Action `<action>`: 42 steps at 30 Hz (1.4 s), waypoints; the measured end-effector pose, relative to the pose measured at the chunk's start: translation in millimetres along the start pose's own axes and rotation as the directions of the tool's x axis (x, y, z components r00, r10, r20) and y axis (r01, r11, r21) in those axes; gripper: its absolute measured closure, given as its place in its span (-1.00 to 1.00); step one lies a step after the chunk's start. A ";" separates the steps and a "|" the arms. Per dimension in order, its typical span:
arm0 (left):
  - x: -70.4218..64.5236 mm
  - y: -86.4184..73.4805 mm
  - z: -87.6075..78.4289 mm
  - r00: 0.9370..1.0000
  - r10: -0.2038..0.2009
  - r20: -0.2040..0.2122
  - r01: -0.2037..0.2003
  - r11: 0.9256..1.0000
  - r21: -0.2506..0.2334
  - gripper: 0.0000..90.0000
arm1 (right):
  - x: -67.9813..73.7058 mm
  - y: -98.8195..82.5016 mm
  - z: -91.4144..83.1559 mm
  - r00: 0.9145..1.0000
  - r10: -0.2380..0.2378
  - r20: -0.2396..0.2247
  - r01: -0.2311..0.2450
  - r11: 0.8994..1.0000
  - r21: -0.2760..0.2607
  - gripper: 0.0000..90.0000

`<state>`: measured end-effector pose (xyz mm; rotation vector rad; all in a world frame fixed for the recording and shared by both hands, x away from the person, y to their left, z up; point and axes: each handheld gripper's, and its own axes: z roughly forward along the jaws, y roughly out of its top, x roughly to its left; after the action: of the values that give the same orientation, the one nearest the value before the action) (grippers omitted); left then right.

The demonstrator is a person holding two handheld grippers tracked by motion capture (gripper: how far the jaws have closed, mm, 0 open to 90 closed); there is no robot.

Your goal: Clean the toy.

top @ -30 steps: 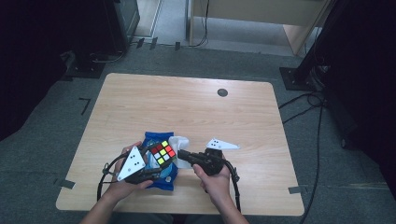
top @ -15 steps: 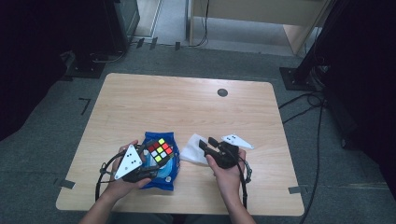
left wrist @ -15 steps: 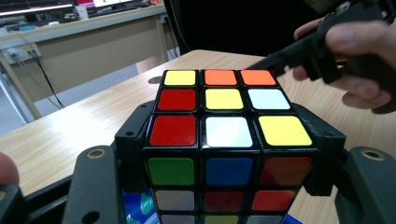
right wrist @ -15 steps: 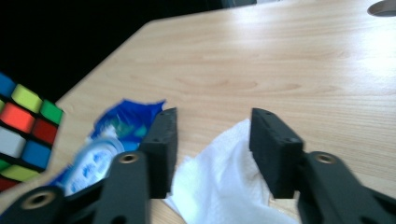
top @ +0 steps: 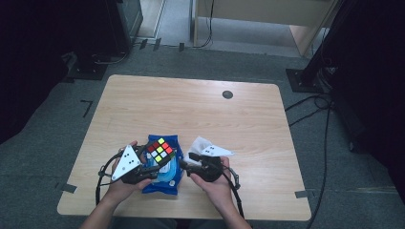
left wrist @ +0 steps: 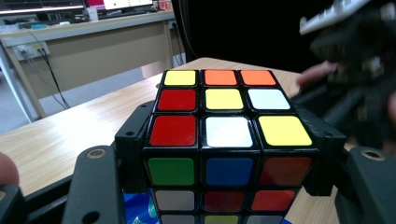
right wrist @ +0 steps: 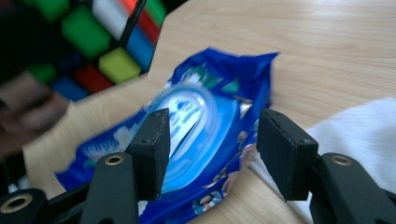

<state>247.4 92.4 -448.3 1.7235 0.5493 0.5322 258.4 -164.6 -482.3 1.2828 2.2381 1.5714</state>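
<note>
A scrambled colour cube (top: 160, 148) is held above a blue wet-wipe pack (top: 165, 180) near the table's front edge. My left gripper (top: 161, 156) is shut on the cube (left wrist: 229, 140), one jaw on each side of it (left wrist: 229, 156). My right gripper (top: 185, 165) points left at the pack, and its jaws have just been opening. In the right gripper view they stand open (right wrist: 217, 149) with nothing between them; the pack's round lid (right wrist: 201, 121) lies beyond. A white wipe (top: 201, 142) lies loose on the table beside the right gripper, and its edge (right wrist: 359, 126) shows there too.
The wooden table (top: 191, 109) has a small dark round hole cover (top: 228, 94) at the back right. Black stands and cables sit on the grey floor around it. A hand (right wrist: 28, 107) and the cube (right wrist: 102, 37) show blurred beyond the right jaws.
My right gripper drew away to the right from the pack, a white wipe appeared by it, and the gripper came back left, jaws open. The left gripper and cube stayed put.
</note>
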 end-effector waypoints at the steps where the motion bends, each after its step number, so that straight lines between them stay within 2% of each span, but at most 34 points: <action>1: -0.2 0.2 0.1 1.000 -0.003 0.004 0.003 1.000 0.000 -0.24 | 4.5 -1.3 3.4 0.999 -0.032 0.000 0.032 0.999 0.003 -0.04; 3: -1.1 0.1 1.0 1.000 -0.007 0.012 0.007 1.000 0.004 -0.24 | 13.8 -2.0 8.4 0.996 -0.093 0.005 0.093 0.995 -0.019 -0.10; 6: -3.1 -0.9 3.5 1.000 -0.015 0.025 0.015 1.000 0.012 -0.24 | 24.9 -2.2 12.5 0.985 -0.175 0.009 0.175 0.983 -0.058 -0.12; 11: -1.6 0.4 3.6 0.998 -0.044 0.047 0.044 0.999 0.007 -0.24 | 32.6 -3.3 11.8 0.974 -0.224 0.031 0.226 0.971 -0.079 -0.03; 15: -0.9 0.5 5.0 0.996 -0.071 0.056 0.070 0.997 0.023 -0.24 | 36.3 -3.5 9.1 0.960 -0.274 0.060 0.278 0.957 -0.078 -0.01; 18: 0.4 0.2 6.0 0.994 -0.087 0.067 0.085 0.996 0.036 -0.24 | 37.0 -4.0 8.6 0.956 -0.284 0.069 0.289 0.955 -0.071 -0.01; 21: 3.2 -0.8 7.5 0.989 -0.120 0.084 0.116 0.992 0.053 -0.24 | 37.3 -4.5 8.7 0.952 -0.298 0.072 0.303 0.951 -0.065 -0.01; 25: 5.7 -1.6 8.6 0.985 -0.148 0.093 0.143 0.988 0.065 -0.25 | 38.4 -4.9 8.8 0.950 -0.304 0.073 0.309 0.949 -0.064 -0.01; 29: 1.3 -3.3 12.1 0.987 -0.128 0.097 0.119 0.989 0.092 -0.26 | 41.8 -3.8 6.9 0.948 -0.314 0.046 0.317 0.943 -0.097 0.00; 32: -2.5 -4.0 14.4 0.989 -0.108 0.104 0.098 0.990 0.102 -0.25 | 47.9 -4.2 6.4 0.936 -0.350 0.038 0.352 0.930 -0.105 -0.05; 34: -3.9 -4.0 14.2 0.989 -0.107 0.101 0.097 0.991 0.096 -0.25 | 49.9 -4.4 6.5 0.931 -0.361 0.054 0.365 0.926 -0.098 -0.05; 38: -3.7 -3.0 12.9 0.990 -0.096 0.101 0.087 0.992 0.090 -0.25 | 47.7 -3.9 4.8 0.927 -0.374 0.037 0.376 0.920 -0.108 -0.05; 40: -2.3 -3.3 12.2 0.990 -0.101 0.097 0.093 0.992 0.085 -0.25 | 45.1 -2.9 4.5 0.927 -0.373 0.035 0.375 0.922 -0.094 -0.09; 42: 1.6 -3.7 10.9 0.986 -0.135 0.099 0.127 0.989 0.076 -0.25 | 40.0 -2.3 3.2 0.932 -0.361 0.033 0.362 0.929 -0.082 -0.07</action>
<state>255.0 85.8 -454.0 1.7557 0.6077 0.3314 233.5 -134.9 -471.6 0.7972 2.2081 1.4893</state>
